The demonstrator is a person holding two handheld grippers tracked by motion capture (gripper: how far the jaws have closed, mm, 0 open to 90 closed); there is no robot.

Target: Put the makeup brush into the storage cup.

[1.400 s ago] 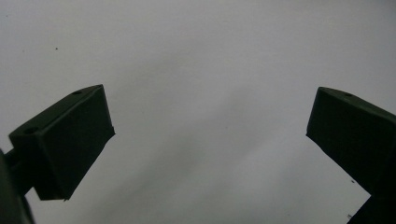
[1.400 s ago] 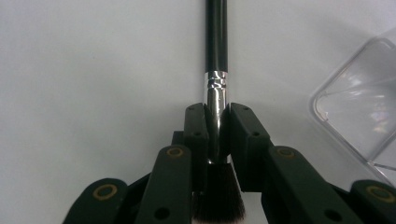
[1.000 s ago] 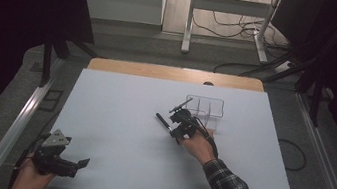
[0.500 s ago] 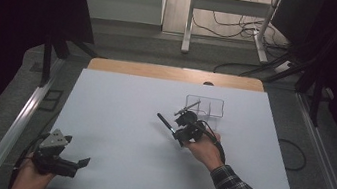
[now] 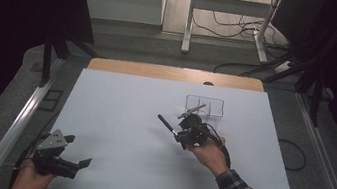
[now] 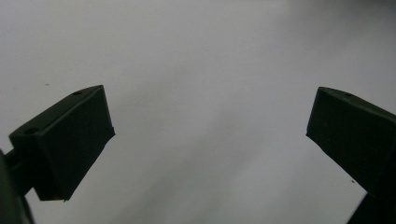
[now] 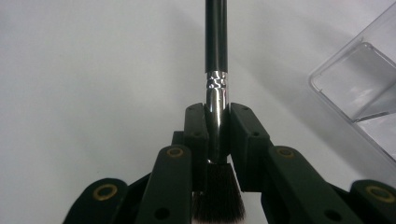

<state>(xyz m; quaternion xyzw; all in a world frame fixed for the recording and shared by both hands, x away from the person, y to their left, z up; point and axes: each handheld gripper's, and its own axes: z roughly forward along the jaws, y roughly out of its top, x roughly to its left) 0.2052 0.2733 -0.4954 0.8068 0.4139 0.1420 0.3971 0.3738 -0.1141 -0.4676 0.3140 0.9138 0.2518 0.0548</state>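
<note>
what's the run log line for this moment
right gripper: shut on makeup brush at ferrule | clear organizer: on table, beside brush | left gripper: open, nothing between its pads, over white table

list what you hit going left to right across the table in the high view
left gripper at the near left corner → makeup brush, its black handle sticking out left of the right gripper that clamps it → clear plastic organizer on the white table
</note>
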